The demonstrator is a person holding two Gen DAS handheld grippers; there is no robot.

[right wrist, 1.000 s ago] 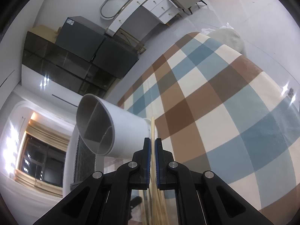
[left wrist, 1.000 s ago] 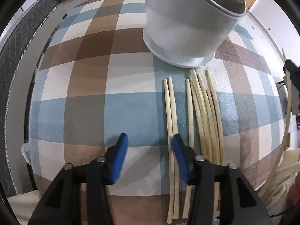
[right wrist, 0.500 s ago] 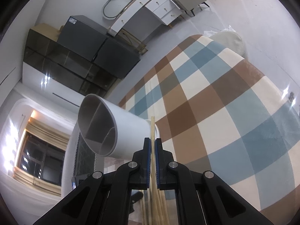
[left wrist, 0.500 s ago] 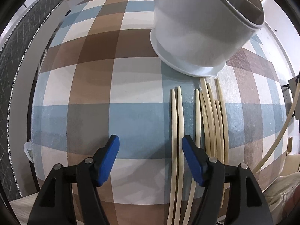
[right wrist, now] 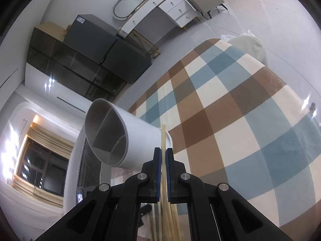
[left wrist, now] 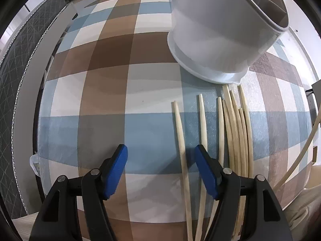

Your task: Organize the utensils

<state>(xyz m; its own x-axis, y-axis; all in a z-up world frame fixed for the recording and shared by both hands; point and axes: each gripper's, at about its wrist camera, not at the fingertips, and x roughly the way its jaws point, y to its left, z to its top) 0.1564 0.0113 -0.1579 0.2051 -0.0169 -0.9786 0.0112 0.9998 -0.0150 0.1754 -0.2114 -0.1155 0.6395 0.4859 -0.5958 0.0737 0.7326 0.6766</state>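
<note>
Chopsticks (left wrist: 233,132): pale wooden, lay side by side on the checked tablecloth (left wrist: 104,92), tips toward the holder. Six or so formed a tight bundle at the right; two lay separately to its left, the leftmost chopstick (left wrist: 181,140) a little apart from its neighbour.

Held chopstick (right wrist: 163,140): one stick of the same kind, pinched between the pads of the right gripper (right wrist: 164,156), its jaws pressed together on it. The stick rose past the fingertips, its end against the holder's side in the right wrist view. More pale sticks showed below the jaws, blurred.

Utensil holder (left wrist: 224,32): white, round, with inner dividers and a flared base bearing a small spout. It stood on the cloth just beyond the chopstick tips, nearly touching the bundle.

Left gripper (left wrist: 160,166): black arms, blue pads (left wrist: 117,166), pointed steeply down over the cloth. Jaws partly spread and closing, gripping nothing. The leftmost chopstick lay between the fingers, nearer the right pad; whether the pad touched it could not be told.

Surroundings: dark quilted chair back (left wrist: 18,64) at the table's left edge; dark cabinets (right wrist: 88,60) and white drawers (right wrist: 176,6) against the far wall.
</note>
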